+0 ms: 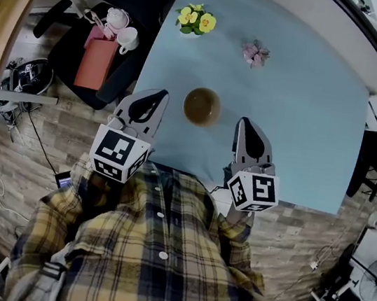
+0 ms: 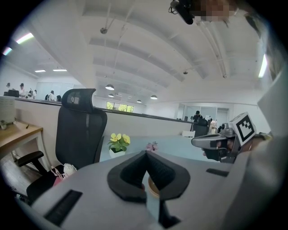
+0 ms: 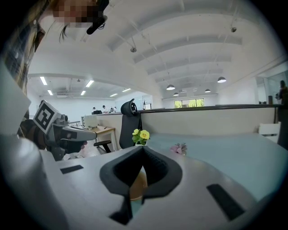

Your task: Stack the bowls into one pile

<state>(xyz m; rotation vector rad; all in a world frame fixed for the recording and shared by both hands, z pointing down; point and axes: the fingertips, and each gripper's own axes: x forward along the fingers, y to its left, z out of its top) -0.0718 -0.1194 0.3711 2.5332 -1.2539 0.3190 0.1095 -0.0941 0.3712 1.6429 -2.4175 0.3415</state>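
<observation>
Pale blue counter [image 1: 305,129] spreads ahead of both claws. Black office chair [image 2: 81,130] stands off the counter's edge, beyond and to the left of the left claw [image 1: 159,96]. Left claw: jaws closed tip to tip, gripping nothing. Right claw [image 1: 244,123]: jaws also closed, empty. Brown bowl [image 1: 202,106] sits on the counter between the two claw tips, apart from both. It is upright, mouth up, round, no long axis. One bowl or several nested: cannot tell. Yellow flowers [image 1: 197,20] and pink flower [image 1: 255,53] stand well beyond the bowl.
</observation>
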